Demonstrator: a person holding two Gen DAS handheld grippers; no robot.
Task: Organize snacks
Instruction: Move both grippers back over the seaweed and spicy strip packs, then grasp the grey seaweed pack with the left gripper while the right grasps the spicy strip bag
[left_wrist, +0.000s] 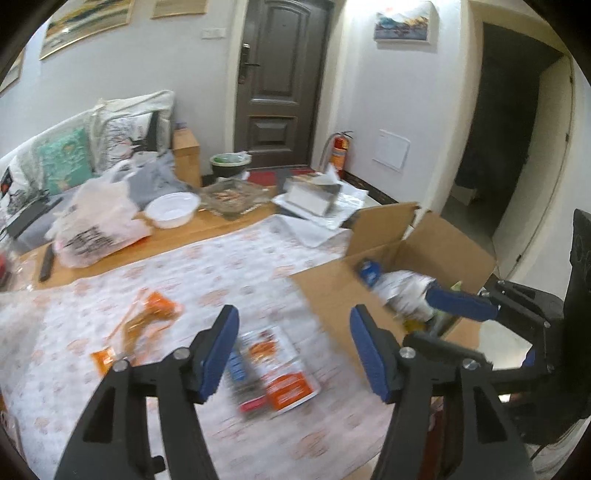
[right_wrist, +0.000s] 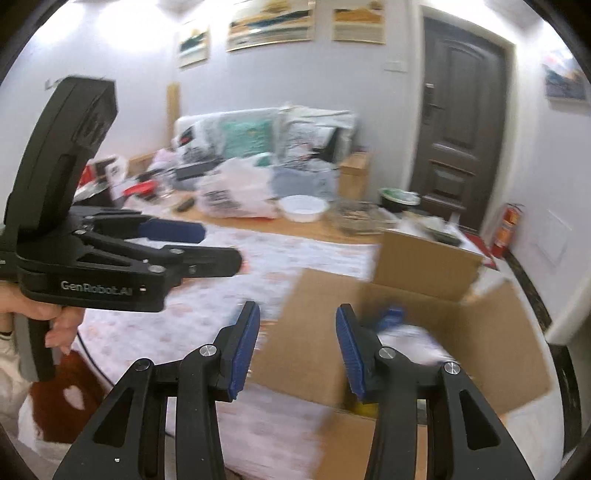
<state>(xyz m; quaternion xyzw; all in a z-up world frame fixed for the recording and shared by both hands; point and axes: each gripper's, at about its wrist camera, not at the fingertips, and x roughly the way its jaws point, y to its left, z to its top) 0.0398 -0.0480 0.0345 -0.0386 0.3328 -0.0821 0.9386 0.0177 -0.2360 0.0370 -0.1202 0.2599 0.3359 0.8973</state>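
An open cardboard box (left_wrist: 325, 291) stands on the table's right side, also in the right wrist view (right_wrist: 491, 332). Inside lie a white snack bag (left_wrist: 402, 291) and a blue packet (left_wrist: 369, 271). My left gripper (left_wrist: 291, 350) is open and empty above a white-and-orange snack packet (left_wrist: 277, 376) on the patterned cloth. An orange clear-wrapped snack (left_wrist: 144, 325) lies to its left. My right gripper (right_wrist: 297, 347) is open and empty over the box's near flap. In the left wrist view its blue finger (left_wrist: 461, 302) reaches over the box.
At the table's far side are a white plastic bag (left_wrist: 96, 225), a white bowl (left_wrist: 171, 208), a glass tray (left_wrist: 232, 197) and a tissue box (left_wrist: 314, 194). A sofa with cushions (left_wrist: 66, 158) lies behind. A fire extinguisher (left_wrist: 340, 153) stands by the door.
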